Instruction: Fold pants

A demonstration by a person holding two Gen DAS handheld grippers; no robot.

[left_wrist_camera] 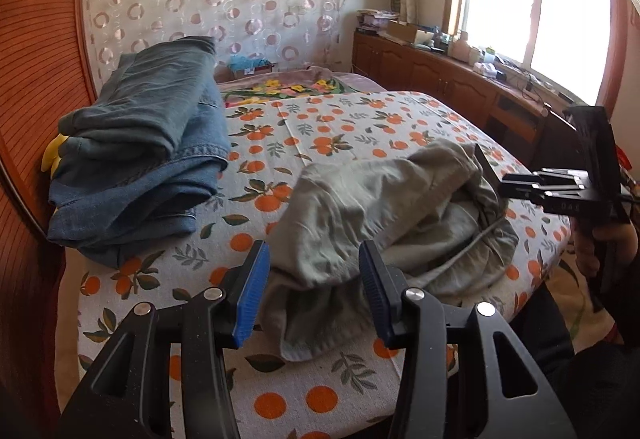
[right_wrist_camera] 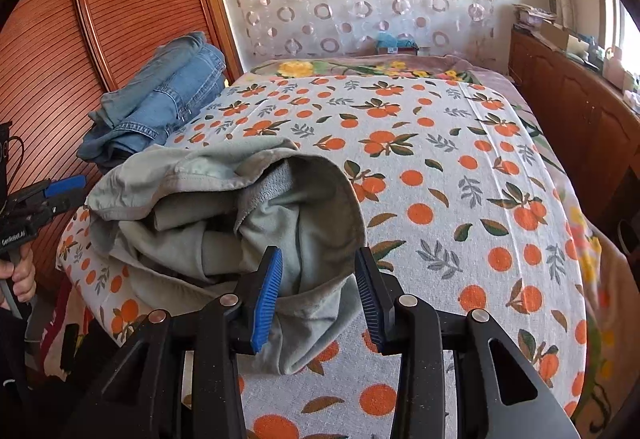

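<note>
The crumpled grey-green cotton pants point(right_wrist_camera: 224, 215) lie in a loose heap at the near end of the bed, on the white bedsheet printed with oranges and leaves point(right_wrist_camera: 460, 167). One rounded fold stands up above the heap, and a flap of cloth hangs toward the bed's edge. The right gripper point(right_wrist_camera: 318, 295) hovers at that near flap with its blue-padded jaws partly open; the cloth shows between them, but the pads do not press on it. The left gripper point(left_wrist_camera: 314, 291) stands at the other end of the heap, its jaws likewise parted and gripping nothing. A pile of folded blue denim jeans point(left_wrist_camera: 140, 151) rests well apart by the ribbed reddish-brown wooden wardrobe door point(right_wrist_camera: 60, 59).
</note>
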